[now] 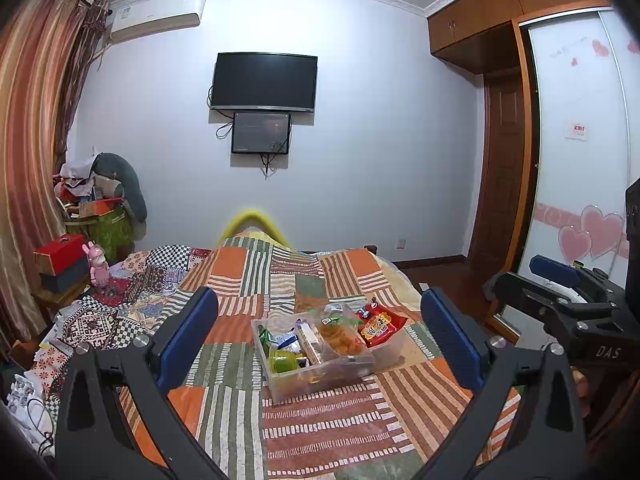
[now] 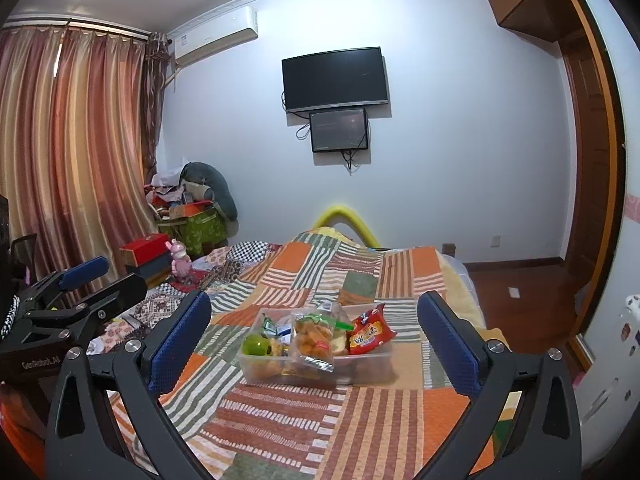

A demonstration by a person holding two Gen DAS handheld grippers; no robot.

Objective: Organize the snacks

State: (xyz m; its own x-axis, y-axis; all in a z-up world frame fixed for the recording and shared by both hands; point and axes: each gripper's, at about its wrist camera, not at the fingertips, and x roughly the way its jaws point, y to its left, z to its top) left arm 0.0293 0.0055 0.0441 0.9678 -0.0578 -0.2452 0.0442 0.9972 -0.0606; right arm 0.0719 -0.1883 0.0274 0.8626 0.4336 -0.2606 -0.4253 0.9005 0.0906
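Note:
A clear plastic bin (image 1: pixel 280 384) (image 2: pixel 360 372) sits on the patchwork bedspread (image 1: pixel 320 432) (image 2: pixel 360 420) and holds snacks: a red packet (image 1: pixel 378 326) (image 2: pixel 370 332), a clear bag of orange snacks (image 1: pixel 344 338) (image 2: pixel 314 338), a green cup (image 1: pixel 282 360) (image 2: pixel 256 346) and small packets. My left gripper (image 1: pixel 320 332) is open and empty, held back from the bin. My right gripper (image 2: pixel 314 336) is open and empty, also short of the bin. Each gripper shows at the side of the other's view: the right one (image 1: pixel 560 292), the left one (image 2: pixel 88 280).
The bed ends at a yellow foam-padded footboard (image 1: pixel 252 220) (image 2: pixel 346 218). Left of the bed stand a red box (image 1: pixel 60 254) (image 2: pixel 146 250), a pink toy (image 1: pixel 98 266) (image 2: pixel 180 262) and a cluttered green box (image 1: pixel 106 224). Wardrobe doors (image 1: pixel 580 140) and wooden floor (image 2: pixel 520 300) lie right.

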